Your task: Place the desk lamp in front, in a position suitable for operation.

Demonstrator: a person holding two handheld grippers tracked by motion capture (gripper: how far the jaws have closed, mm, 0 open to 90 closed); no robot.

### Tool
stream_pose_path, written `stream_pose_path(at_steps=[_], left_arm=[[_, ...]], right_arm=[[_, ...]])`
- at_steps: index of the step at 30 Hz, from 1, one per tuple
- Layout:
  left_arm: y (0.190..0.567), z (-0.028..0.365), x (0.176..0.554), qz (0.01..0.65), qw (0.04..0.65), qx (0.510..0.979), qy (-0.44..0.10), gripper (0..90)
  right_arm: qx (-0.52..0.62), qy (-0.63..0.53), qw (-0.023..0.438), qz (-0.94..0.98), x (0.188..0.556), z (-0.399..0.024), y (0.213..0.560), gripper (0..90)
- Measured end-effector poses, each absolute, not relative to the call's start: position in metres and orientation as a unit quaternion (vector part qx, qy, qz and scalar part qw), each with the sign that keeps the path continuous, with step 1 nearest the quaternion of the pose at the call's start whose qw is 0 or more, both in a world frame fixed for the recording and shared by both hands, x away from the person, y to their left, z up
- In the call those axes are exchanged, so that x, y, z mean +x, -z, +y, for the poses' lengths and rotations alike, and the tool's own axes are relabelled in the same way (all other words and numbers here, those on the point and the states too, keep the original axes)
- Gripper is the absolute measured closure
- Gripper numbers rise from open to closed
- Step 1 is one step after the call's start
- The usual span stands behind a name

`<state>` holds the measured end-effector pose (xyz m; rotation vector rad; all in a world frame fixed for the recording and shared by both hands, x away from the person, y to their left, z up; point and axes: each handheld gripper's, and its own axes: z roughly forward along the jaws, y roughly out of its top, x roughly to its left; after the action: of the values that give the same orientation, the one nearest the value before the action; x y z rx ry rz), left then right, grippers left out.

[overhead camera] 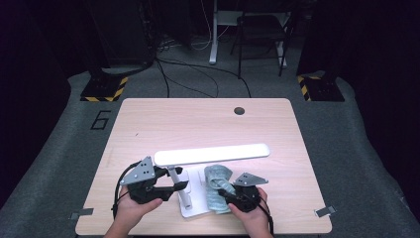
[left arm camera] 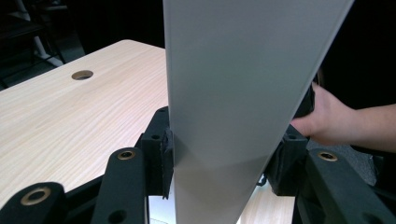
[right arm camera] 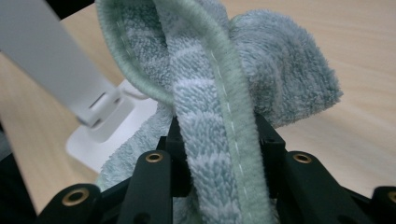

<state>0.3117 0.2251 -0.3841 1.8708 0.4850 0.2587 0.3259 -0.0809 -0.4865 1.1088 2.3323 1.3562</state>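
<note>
Two tools: left tool [overhead camera: 179,185] clamps white lamp [overhead camera: 212,154] arm, right tool [overhead camera: 224,193] pinches fluffy blue-green towel [overhead camera: 218,176].

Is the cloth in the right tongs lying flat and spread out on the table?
No, the cloth is bunched up and pinched between the right tongs.

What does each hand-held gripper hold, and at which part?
The left hand-held gripper clamps the desk lamp by its arm. The right hand-held gripper pinches the towel at its hemmed edge.
</note>
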Motion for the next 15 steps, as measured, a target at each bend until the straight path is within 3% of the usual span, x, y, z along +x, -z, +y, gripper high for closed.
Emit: stream_pose_path(at_steps=[10, 15], left_arm=[[0.385, 0.225, 0.311, 0.205, 0.563, 0.793, -0.109, 51.9], [0.385, 0.225, 0.311, 0.198, 0.564, 0.795, -0.106, 51.9]], right_arm=[[0.358, -0.432, 0.109, 0.821, 0.315, -0.057, 0.507, 63.3], [0.359, -0.448, 0.126, 0.809, 0.314, -0.057, 0.507, 49.7]])
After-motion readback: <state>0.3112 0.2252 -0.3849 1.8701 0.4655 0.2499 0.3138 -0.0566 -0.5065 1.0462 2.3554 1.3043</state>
